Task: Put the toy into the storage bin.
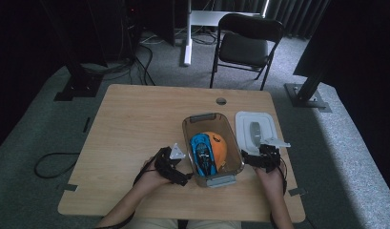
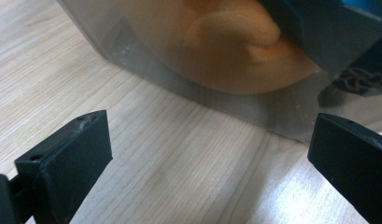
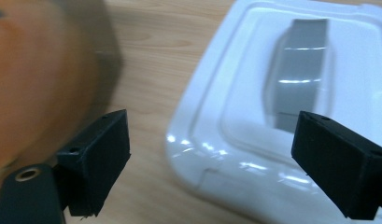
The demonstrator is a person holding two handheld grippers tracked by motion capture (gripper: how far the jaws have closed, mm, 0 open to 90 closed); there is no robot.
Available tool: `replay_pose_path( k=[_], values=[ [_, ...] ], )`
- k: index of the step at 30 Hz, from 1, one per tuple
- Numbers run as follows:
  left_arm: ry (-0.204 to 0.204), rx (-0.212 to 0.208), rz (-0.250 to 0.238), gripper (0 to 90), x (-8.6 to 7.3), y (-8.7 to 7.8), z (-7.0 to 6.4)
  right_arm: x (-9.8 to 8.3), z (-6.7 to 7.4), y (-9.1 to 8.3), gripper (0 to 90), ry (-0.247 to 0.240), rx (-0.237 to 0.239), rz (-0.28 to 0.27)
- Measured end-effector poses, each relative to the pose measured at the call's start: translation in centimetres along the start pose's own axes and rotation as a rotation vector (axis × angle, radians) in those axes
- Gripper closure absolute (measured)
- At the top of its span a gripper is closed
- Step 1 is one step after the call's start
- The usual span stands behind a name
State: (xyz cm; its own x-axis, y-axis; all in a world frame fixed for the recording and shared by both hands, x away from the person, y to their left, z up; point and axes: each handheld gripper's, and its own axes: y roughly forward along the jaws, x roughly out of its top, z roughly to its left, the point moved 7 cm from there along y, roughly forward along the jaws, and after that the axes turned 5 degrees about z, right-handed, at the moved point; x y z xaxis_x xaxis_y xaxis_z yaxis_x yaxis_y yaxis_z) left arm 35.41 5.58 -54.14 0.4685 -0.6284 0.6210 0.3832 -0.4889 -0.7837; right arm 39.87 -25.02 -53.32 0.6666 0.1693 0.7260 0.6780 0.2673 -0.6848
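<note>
A clear bin (image 1: 212, 149) sits near the front of a wooden surface (image 1: 135, 124), seen from above. Inside it lie a blue toy car (image 1: 203, 153) and an orange ball (image 1: 217, 145), touching side by side. Just right of the bin lies a white lid (image 1: 254, 129) with a grey handle. The person's hands come in from the bottom edge, each holding a tool. The left tool (image 1: 176, 164) sits just beside the bin's left front corner; the right tool (image 1: 261, 155) sits between the bin's right wall and the lid's near edge.

The left gripper view adds close detail: the left tool (image 2: 209, 154) has its jaws spread wide with bare wood between them, and the bin (image 2: 146, 70) wall stands just ahead, the ball (image 2: 235, 51) pressed against it from inside.

The right gripper view shows the right tool (image 3: 216, 154) also spread wide, holding nothing. The lid (image 3: 282, 93) lies ahead, its near corner between the jaws, and the bin (image 3: 104, 56) is blurred at left.
</note>
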Motion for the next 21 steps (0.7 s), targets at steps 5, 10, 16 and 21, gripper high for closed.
replay_pose_path(
  k=[5,10,16,21],
  values=[
    [-0.009,0.027,0.009,0.4,-1.2,-0.4,0.9,0.5,-1.9,1.1,11.6,0.039,-0.052,0.013],
    [-0.012,0.019,0.004,0.4,-2.1,-0.6,1.3,0.6,-2.9,1.9,13.4,0.069,-0.066,0.015],
    [-0.038,0.024,-0.008,0.4,-3.7,-1.1,2.1,0.4,-3.8,2.4,15.4,0.093,-0.078,0.018],
    [-0.053,0.045,-0.006,0.4,-4.8,-1.6,2.7,0.3,-4.3,2.7,17.8,0.094,-0.097,0.028]
  ],
)
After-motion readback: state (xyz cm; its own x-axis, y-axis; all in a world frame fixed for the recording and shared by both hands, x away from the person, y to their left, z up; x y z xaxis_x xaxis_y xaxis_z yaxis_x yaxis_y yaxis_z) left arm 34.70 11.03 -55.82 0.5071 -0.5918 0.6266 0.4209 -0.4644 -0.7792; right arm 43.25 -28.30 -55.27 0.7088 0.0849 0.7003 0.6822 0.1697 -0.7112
